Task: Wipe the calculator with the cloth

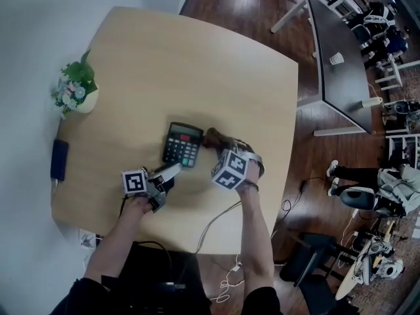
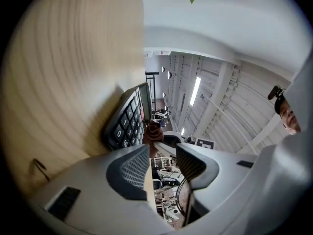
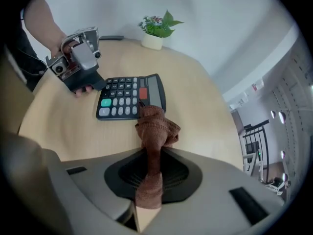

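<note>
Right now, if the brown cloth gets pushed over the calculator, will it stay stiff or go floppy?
Probably floppy: the cloth bunches in folds beyond the right gripper, which is shut on it. It seems light, since a pinch on one strip holds it all. Its nubbly weave may drag rather than slip.

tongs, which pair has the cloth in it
The right tongs, shut on the brown cloth by the calculator. The left tongs stand apart with nothing between them.

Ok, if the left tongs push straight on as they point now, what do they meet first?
Probably the calculator, just ahead of the left tongs; the cloth lies beyond. Depth is unclear.
</note>
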Available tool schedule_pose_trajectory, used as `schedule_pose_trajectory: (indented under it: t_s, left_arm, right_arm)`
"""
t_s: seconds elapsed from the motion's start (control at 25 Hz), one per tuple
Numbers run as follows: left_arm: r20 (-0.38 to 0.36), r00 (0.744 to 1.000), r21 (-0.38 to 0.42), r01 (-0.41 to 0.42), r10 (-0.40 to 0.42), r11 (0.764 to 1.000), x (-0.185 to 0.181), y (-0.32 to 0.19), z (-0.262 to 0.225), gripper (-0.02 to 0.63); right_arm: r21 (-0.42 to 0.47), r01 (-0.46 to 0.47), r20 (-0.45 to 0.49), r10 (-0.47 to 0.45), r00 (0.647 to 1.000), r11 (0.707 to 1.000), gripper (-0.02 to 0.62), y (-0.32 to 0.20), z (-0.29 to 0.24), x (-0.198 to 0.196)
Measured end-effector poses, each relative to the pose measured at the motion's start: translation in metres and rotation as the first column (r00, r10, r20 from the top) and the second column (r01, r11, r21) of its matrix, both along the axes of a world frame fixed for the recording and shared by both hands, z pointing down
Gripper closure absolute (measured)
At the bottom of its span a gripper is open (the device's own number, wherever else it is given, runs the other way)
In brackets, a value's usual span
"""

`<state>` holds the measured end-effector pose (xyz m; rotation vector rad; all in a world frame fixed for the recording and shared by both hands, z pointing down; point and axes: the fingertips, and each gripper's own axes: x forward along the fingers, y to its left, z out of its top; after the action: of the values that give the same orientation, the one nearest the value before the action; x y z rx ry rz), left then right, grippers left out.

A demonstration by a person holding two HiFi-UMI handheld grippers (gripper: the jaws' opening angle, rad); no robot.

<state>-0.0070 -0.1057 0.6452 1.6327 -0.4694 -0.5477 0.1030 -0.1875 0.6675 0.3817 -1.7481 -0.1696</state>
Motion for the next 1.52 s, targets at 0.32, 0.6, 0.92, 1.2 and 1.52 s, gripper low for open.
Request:
schedule_pose_trajectory:
  t_s: [0.32,0.6,0.92,1.2,1.52]
  left_arm:
    - [-0.002,1.0,0.024,0.011,-0.011,1.0,0.001,-0.002,-0.005,0.446]
    - [0.0,1.0,0.022,0.025,-0.025,0.999,0.0,-0.003,-0.005,0.446]
    - [0.005,1.0,-0.004,0.022,-0.022,1.0,-0.003,0.0,0.002,0.446]
    - [-0.006,1.0,0.002,0.018,-0.018,1.0,-0.004,-0.001,0.001,0.446]
    - [-0.007,0.999,0.017,0.031,-0.031,0.999,-0.002,-0.003,-0.004,0.446]
  right_arm:
    - [0.085,0.222,0.234,-0.236,0.943,0.971,0.531,-0.003,-0.044,-0.154]
    - [-0.003,0.266,0.156,-0.262,0.952,0.964,0.531,-0.003,0.002,-0.165]
    - [-0.061,0.067,0.083,-0.062,0.995,0.996,0.529,-0.003,0.01,-0.045]
    - [-0.03,-0.014,0.116,0.018,0.993,0.999,0.531,-0.001,-0.015,-0.024]
    - [0.056,0.307,0.147,-0.312,0.939,0.95,0.531,-0.006,-0.013,-0.184]
